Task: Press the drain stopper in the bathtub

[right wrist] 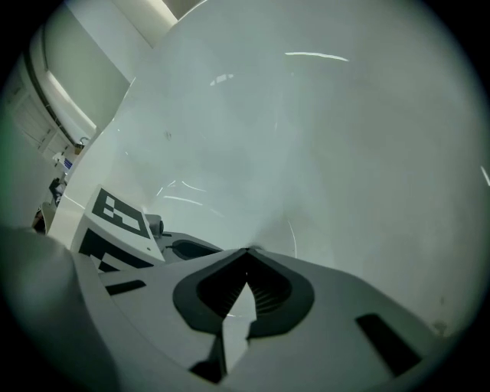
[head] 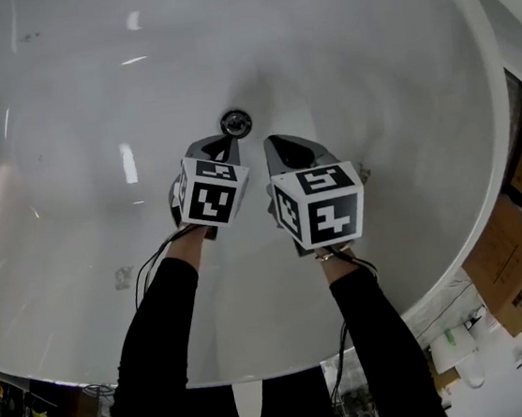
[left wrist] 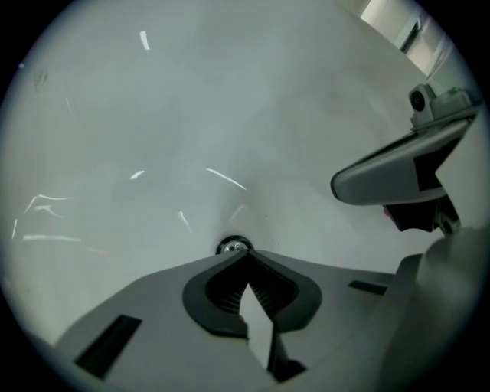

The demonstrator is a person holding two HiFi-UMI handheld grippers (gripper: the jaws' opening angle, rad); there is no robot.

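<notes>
drain stopper (head: 236,123), small round chrome, sits at the low point of the white bathtub (head: 59,105) floor, roughly mid-basin. our left gripper (head: 226,145) points right at it, tips just beside its near edge; we can't tell whether they touch. in the left gripper view the drain stopper (left wrist: 233,246) peeks out just past the tips, w/ the jaws brought together at the front & nothing between them. our right gripper (head: 273,143) hangs just beside the left one, a bit further from the drain stopper, aimed at bare bathtub floor. its jaws also meet at the tips, nothing held. both marker cubes (head: 212,192) face up at us. our black sleeves (head: 166,356) run down to the bottom edge. outside the bathtub at right lie cardboard boxes (head: 514,266).
</notes>
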